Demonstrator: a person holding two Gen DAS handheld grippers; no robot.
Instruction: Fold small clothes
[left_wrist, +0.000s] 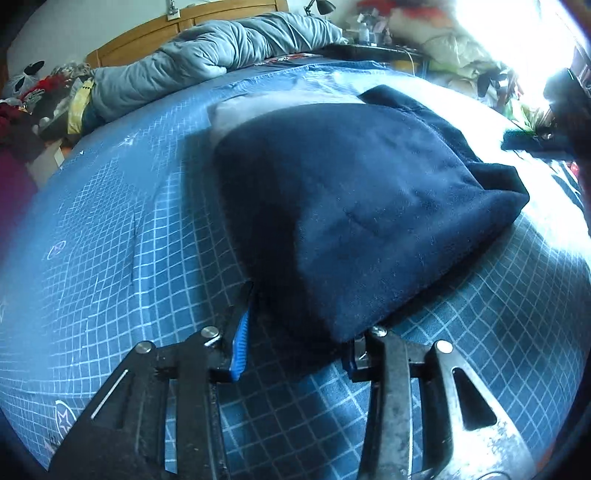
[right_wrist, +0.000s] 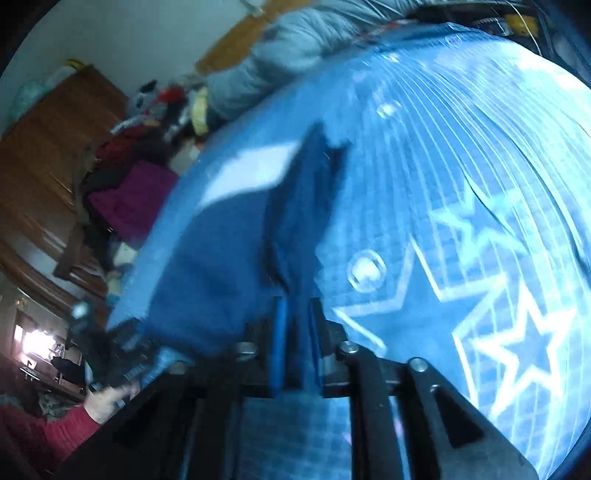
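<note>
A navy garment (left_wrist: 354, 206) lies folded on a bed (left_wrist: 110, 236) covered by a blue checked sheet, seen from the left wrist camera. At far left, a heap of toys and clothes (left_wrist: 33, 92) sits beside the bed; next to it a grey quilt (left_wrist: 207, 55) is bunched against a wooden headboard (left_wrist: 155, 33). In the foreground, the left gripper (left_wrist: 295, 347) has its jaws wide apart, one blue-padded finger (left_wrist: 240, 347) on each side of the garment's near corner. The fleece sits in the gap between the fingers, and neither pad visibly presses it. A pale layer (left_wrist: 240, 110) shows under the garment's far edge. To the right, the fabric ends in a loose flap (left_wrist: 495, 184) near a bright window glare (left_wrist: 517, 44).

The right wrist camera's view is tilted and motion-blurred. At lower left, a hand (right_wrist: 110, 398) in a red sleeve grips the other tool. Above it stand a wooden wardrobe (right_wrist: 55, 155) and a magenta cloth (right_wrist: 136, 195) among piled clothing. At centre, the right gripper (right_wrist: 295, 350) has its jaws nearly closed, pinching a narrow fold of the navy garment (right_wrist: 221, 266) between the blue pads (right_wrist: 279, 350). The fabric rises from the grip in a ridge across the bed, with a pale patch (right_wrist: 251, 173) beyond it. To the right, the sheet (right_wrist: 480, 184) shows large white stars (right_wrist: 524, 354) and a small ring emblem (right_wrist: 365, 271), streaked by the blur.
</note>
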